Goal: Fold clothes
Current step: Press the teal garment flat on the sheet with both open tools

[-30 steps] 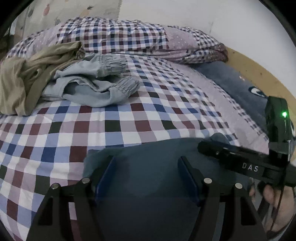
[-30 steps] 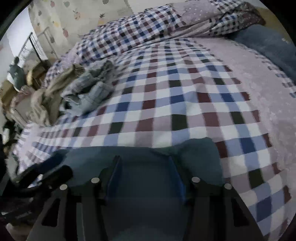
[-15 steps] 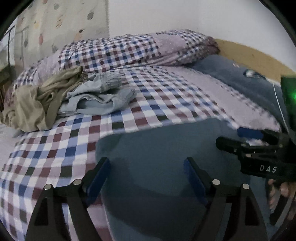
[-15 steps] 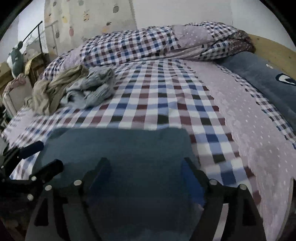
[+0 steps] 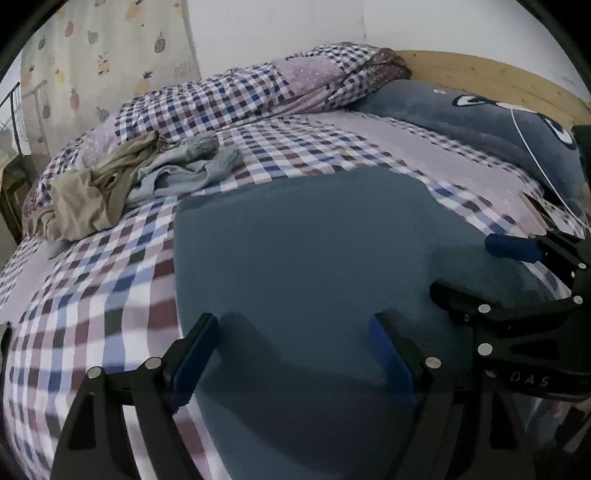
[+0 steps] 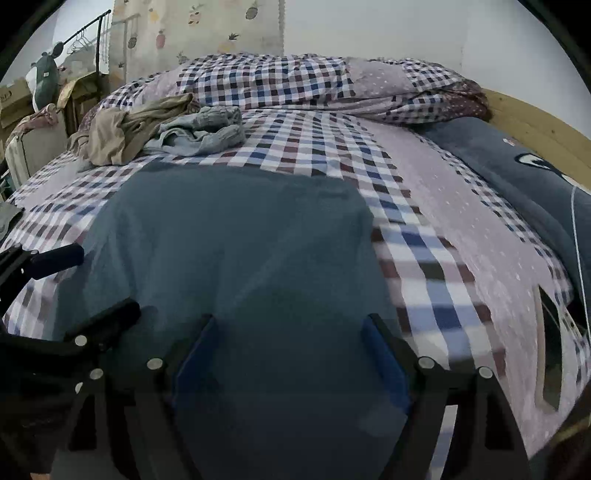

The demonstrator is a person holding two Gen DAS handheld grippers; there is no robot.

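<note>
Spread flat on the near part of the checked bedspread (image 5: pixel 110 288) a dark blue garment (image 5: pixel 314 258), over it left gripper (image 5: pixel 291 347) and right gripper (image 6: pixel 288 343) wide apart and empty, far left crumpled clothes (image 5: pixel 147 173).

Bed and room background, non-task items only.
Checked bedspread (image 5: pixel 122 266) covers the bed; rolled checked duvet (image 5: pixel 258 92) at 12 o'clock, dark blue plush pillow (image 5: pixel 480 122) at 2 o'clock against the wooden headboard (image 5: pixel 480 77). Fruit-print curtain (image 5: pixel 110 55) at 10–11 o'clock. In the right wrist view: clothes rail (image 6: pixel 92 33) and a green plush toy (image 6: pixel 46 81) at 10 o'clock.
</note>
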